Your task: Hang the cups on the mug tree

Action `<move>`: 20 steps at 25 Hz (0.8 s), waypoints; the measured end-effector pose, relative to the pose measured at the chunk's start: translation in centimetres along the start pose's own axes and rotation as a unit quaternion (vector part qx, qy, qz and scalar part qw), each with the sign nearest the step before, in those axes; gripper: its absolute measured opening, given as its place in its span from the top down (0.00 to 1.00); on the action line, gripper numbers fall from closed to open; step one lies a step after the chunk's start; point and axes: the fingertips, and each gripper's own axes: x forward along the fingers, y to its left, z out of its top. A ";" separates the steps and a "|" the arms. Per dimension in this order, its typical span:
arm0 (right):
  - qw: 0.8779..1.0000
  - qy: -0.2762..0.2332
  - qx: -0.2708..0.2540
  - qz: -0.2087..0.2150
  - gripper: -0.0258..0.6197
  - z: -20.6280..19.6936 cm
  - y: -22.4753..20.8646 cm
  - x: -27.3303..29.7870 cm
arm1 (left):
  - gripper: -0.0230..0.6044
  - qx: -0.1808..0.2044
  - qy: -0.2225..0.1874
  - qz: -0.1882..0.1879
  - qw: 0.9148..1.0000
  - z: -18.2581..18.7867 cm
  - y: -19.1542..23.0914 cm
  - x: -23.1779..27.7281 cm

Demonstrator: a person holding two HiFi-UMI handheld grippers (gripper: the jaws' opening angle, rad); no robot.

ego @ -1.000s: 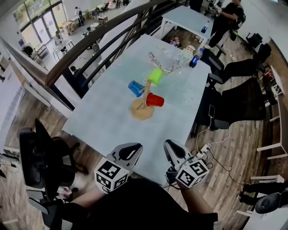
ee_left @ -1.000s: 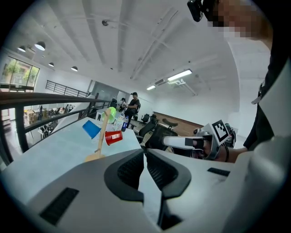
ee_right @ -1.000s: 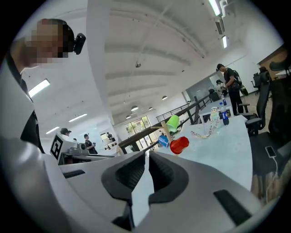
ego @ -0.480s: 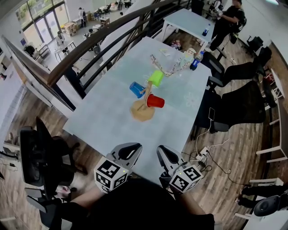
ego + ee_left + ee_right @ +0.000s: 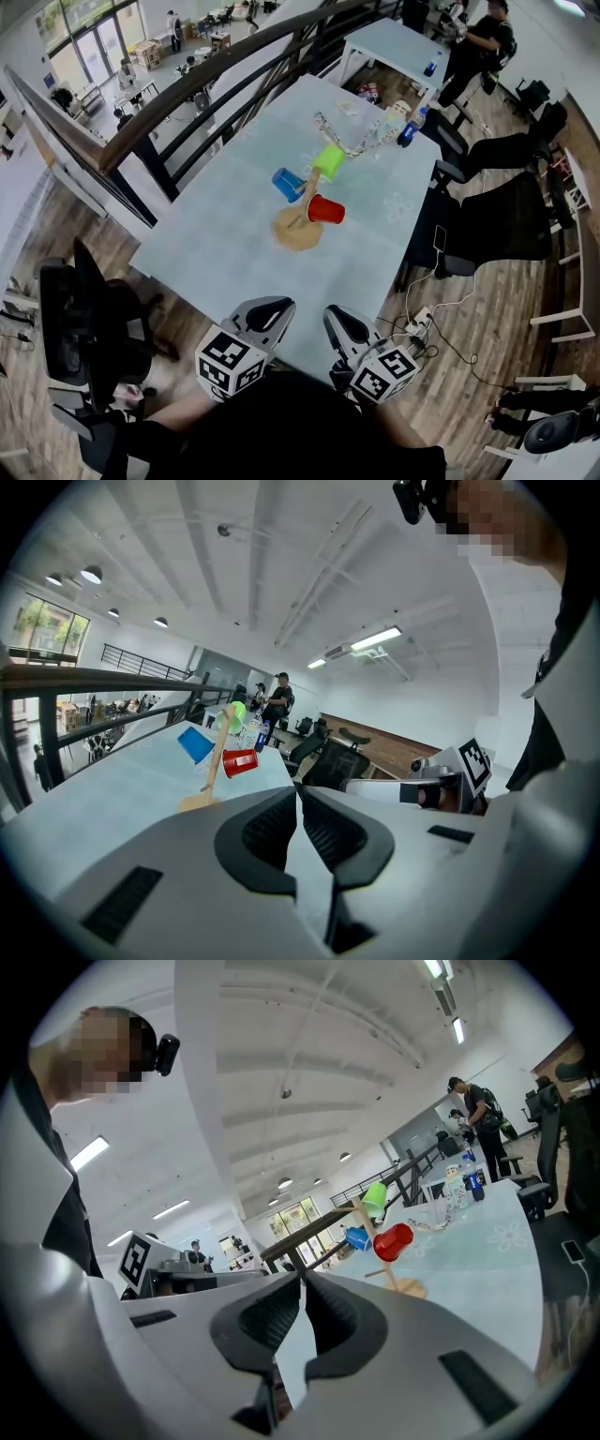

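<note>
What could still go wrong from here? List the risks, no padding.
1. The red cup hangs sideways on the mug tree. A knock to the table might slip it off its peg.
2. With the green cup and blue cup too, three cups load a tree on a small round base, so it could tip if bumped.
3. The left gripper and right gripper are shut and empty near the table's edge. A careless forward swing could strike the tree.
</note>
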 end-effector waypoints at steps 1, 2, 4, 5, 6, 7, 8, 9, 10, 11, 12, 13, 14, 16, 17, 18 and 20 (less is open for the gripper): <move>1.000 0.001 -0.001 0.001 0.89 -0.1 0.1 0.0 | 0.92 0.000 0.001 0.000 1.000 0.0 0.0 0.0; 1.000 0.002 -0.002 0.001 0.89 -0.1 0.2 0.1 | 0.92 0.000 0.001 0.000 1.000 0.0 0.0 0.0; 1.000 0.002 -0.004 0.002 0.89 0.0 0.2 0.1 | 0.92 0.000 0.002 -0.001 1.000 0.0 0.1 0.0; 1.000 0.001 -0.005 0.003 0.89 0.0 0.3 0.1 | 0.92 0.000 0.003 -0.001 1.000 -0.1 0.1 0.0; 1.000 0.001 -0.005 0.003 0.89 0.0 0.3 0.1 | 0.92 -0.001 0.003 0.000 1.000 -0.1 0.1 0.0; 1.000 0.001 -0.005 0.003 0.89 0.0 0.3 0.0 | 0.92 -0.001 0.004 0.000 1.000 -0.1 0.0 0.0; 1.000 0.001 -0.005 0.002 0.89 0.0 0.3 0.0 | 0.92 -0.001 0.004 0.000 1.000 -0.1 0.0 0.0; 1.000 0.000 -0.006 0.003 0.89 0.0 0.4 0.0 | 0.92 -0.001 0.004 0.000 1.000 -0.1 0.0 0.0; 1.000 0.000 -0.006 0.004 0.89 0.0 0.3 -0.1 | 0.92 -0.001 0.004 0.000 1.000 -0.1 0.0 0.0; 1.000 -0.001 -0.006 0.004 0.89 -0.1 0.3 -0.1 | 0.92 -0.001 0.004 -0.001 1.000 -0.1 0.0 0.0; 1.000 -0.001 -0.006 0.004 0.89 -0.1 0.3 -0.1 | 0.92 -0.001 0.004 -0.001 1.000 -0.2 0.0 0.0; 1.000 0.000 -0.006 0.003 0.89 -0.2 0.3 -0.1 | 0.92 -0.001 0.004 -0.001 1.000 -0.2 0.0 -0.1; 1.000 0.000 -0.006 0.002 0.89 -0.2 0.3 -0.1 | 0.92 -0.001 0.004 -0.001 1.000 -0.2 0.1 -0.1; 1.000 -0.001 -0.006 0.001 0.89 -0.2 0.3 0.0 | 0.92 -0.002 0.005 -0.002 1.000 -0.2 0.1 -0.1; 1.000 -0.001 -0.006 0.001 0.89 -0.2 0.3 0.0 | 0.92 -0.002 0.005 -0.002 1.000 -0.3 0.1 -0.1; 1.000 0.000 -0.007 0.000 0.89 -0.2 0.4 0.0 | 0.92 -0.002 0.005 -0.003 1.000 -0.3 0.1 -0.1; 1.000 0.002 -0.009 -0.002 0.89 -0.4 0.4 0.0 | 0.92 -0.003 0.006 -0.003 1.000 -0.5 0.2 -0.2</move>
